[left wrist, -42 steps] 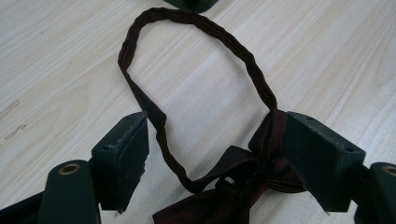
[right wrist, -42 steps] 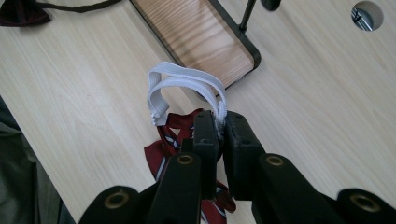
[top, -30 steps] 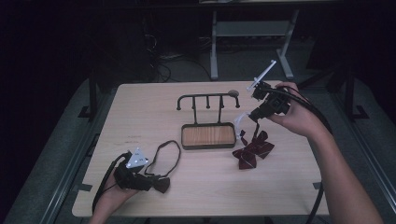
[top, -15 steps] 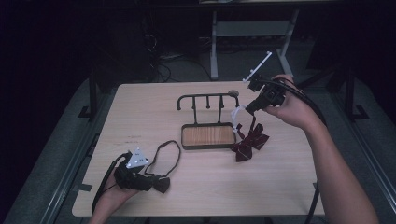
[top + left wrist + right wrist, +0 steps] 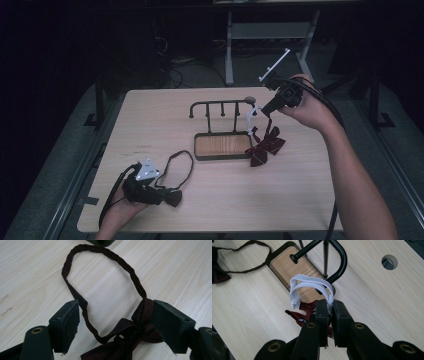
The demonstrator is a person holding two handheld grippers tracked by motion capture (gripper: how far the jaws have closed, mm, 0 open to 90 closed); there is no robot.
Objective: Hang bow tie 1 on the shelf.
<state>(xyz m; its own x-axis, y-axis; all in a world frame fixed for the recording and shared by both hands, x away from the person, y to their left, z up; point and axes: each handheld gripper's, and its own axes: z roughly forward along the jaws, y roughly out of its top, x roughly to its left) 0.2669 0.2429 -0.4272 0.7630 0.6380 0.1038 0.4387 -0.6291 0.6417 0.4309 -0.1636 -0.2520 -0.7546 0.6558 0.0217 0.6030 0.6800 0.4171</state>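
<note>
Beside the hook rack (image 5: pixel 220 107), the right gripper (image 5: pixel 266 108) pinches the red bow tie's (image 5: pixel 264 146) white strap (image 5: pixel 310 286), probably for hanging; left gripper (image 5: pixel 165 196) gapes around the dark bow tie (image 5: pixel 125 343)

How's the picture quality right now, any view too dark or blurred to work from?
High view: table lit, room behind nearly black, slightly soft. Left gripper view: bright and sharp on the dark bow tie. Right gripper view: white strap crisp, evenly lit, no glare.
</note>
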